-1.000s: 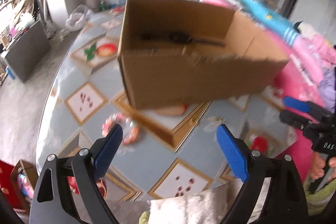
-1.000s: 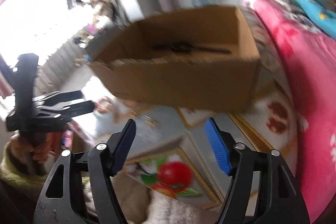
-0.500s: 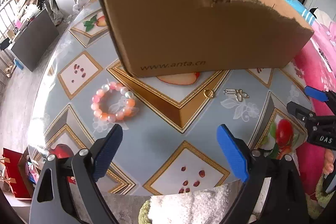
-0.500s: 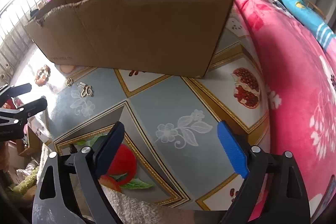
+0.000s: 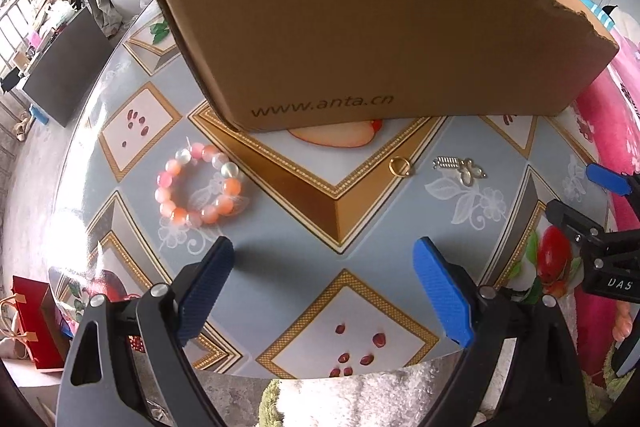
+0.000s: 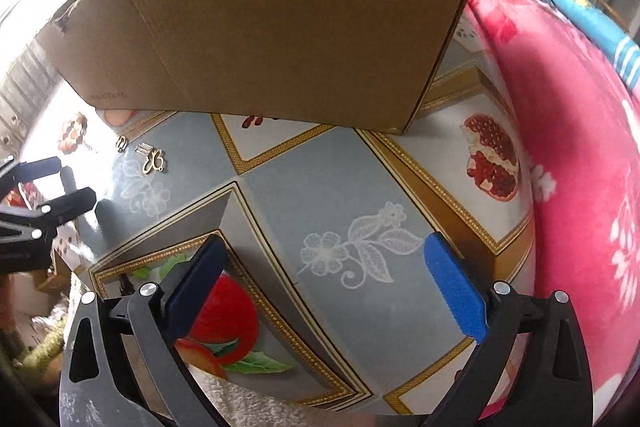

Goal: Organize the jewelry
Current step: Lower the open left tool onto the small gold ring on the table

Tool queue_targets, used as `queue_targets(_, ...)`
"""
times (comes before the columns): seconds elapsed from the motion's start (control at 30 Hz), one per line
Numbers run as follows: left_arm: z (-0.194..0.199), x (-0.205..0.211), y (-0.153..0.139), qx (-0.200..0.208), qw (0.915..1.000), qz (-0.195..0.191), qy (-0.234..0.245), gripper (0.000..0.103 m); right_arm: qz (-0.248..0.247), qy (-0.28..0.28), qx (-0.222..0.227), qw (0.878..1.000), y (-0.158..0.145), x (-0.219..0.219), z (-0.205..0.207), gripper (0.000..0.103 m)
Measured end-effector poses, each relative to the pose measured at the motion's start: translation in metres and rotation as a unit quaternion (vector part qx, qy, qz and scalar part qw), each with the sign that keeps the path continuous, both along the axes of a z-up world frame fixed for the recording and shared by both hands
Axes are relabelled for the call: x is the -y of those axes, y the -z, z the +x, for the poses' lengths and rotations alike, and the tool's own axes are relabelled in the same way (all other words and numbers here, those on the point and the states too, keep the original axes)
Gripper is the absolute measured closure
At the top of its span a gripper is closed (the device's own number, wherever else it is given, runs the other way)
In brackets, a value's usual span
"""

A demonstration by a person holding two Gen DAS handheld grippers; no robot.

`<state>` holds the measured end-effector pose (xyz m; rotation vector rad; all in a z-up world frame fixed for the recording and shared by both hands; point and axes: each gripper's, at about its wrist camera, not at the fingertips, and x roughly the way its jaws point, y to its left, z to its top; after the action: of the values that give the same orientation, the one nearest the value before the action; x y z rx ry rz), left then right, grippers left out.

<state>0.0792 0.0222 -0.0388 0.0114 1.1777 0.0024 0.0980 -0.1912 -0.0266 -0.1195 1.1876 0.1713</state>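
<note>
Left wrist view: bead bracelet [image 5: 199, 183], ring [image 5: 399, 166] and clasp [image 5: 460, 169] lie unsorted; our left jaws gape empty, right jaws opening empty

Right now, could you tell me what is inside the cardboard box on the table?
The cardboard box shows only its outer wall and torn top edge in both views, so its inside is hidden. The bead bracelet, gold ring and silver charm lie outside, in front.

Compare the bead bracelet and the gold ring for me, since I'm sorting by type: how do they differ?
The bead bracelet is a big loop of pink, orange and white beads; the gold ring is a small plain metal band. The bracelet lies left of the ring. Both rest flat on the table before the cardboard box, untouched.
</note>
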Motion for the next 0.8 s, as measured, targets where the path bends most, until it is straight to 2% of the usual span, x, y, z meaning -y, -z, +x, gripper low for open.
queue_targets(0.3, 0.002, 0.005, -0.002, 0.000, 1.0000, 0.006, 0.005, 0.014, 0.010, -0.008, 0.016, 1.000, 0.002, 0.013, -0.002, 0.008)
queue_targets(0.63, 0.003, 0.011, -0.007, 0.005, 0.9999, 0.009, 0.009, 0.014, 0.000, -0.010, 0.017, 1.000, -0.008, 0.005, -0.011, 0.008)
queue_targets(0.8, 0.003, 0.016, -0.007, 0.007, 0.9998, 0.009, 0.013, 0.014, 0.026, -0.018, 0.044, 0.999, -0.018, -0.006, -0.011, 0.008)
